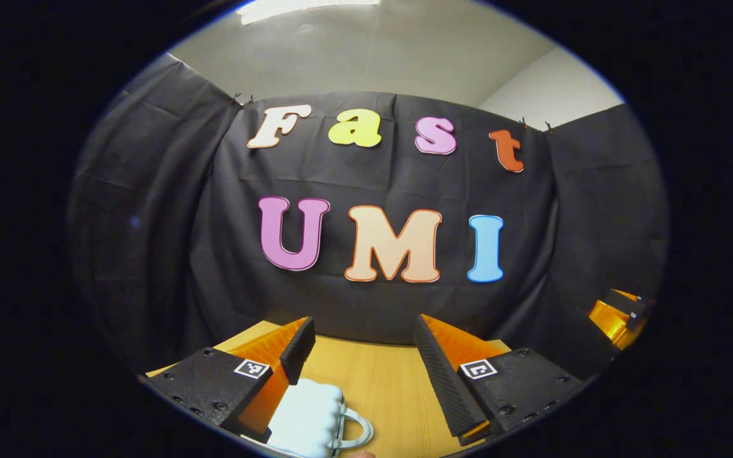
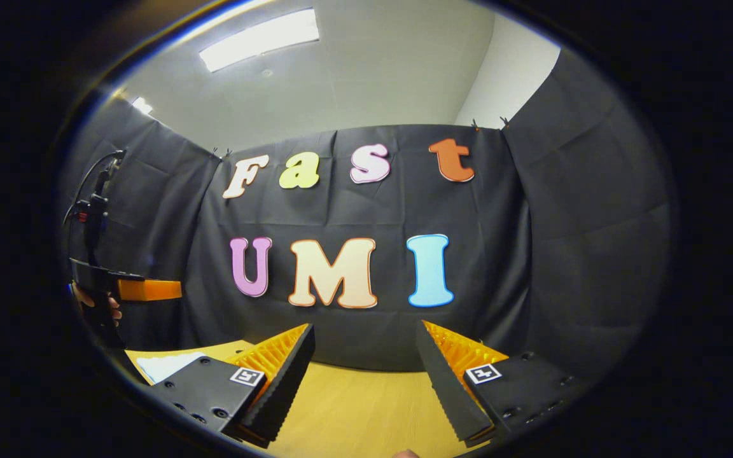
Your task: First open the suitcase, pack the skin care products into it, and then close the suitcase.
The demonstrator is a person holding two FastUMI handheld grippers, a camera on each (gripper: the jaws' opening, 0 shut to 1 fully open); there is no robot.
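In the left gripper view a small white ribbed suitcase (image 1: 309, 423) with a loop handle (image 1: 357, 432) lies on the wooden table (image 1: 379, 381), low down beside my left finger. My left gripper (image 1: 364, 331) hovers above it, open, its fingers touching nothing. My right gripper (image 2: 365, 334) is open too, over bare wood, with nothing between its fingers. A white patch that may be the suitcase (image 2: 166, 366) shows at the left of the right gripper view, behind my left finger there.
The black cloth wall (image 1: 366, 305) closes off the table's far edge just beyond both grippers. The other gripper (image 2: 128, 289) shows at the far left, held by a hand (image 2: 96, 305). A gripper's edge (image 1: 618, 315) shows at the far right of the left gripper view.
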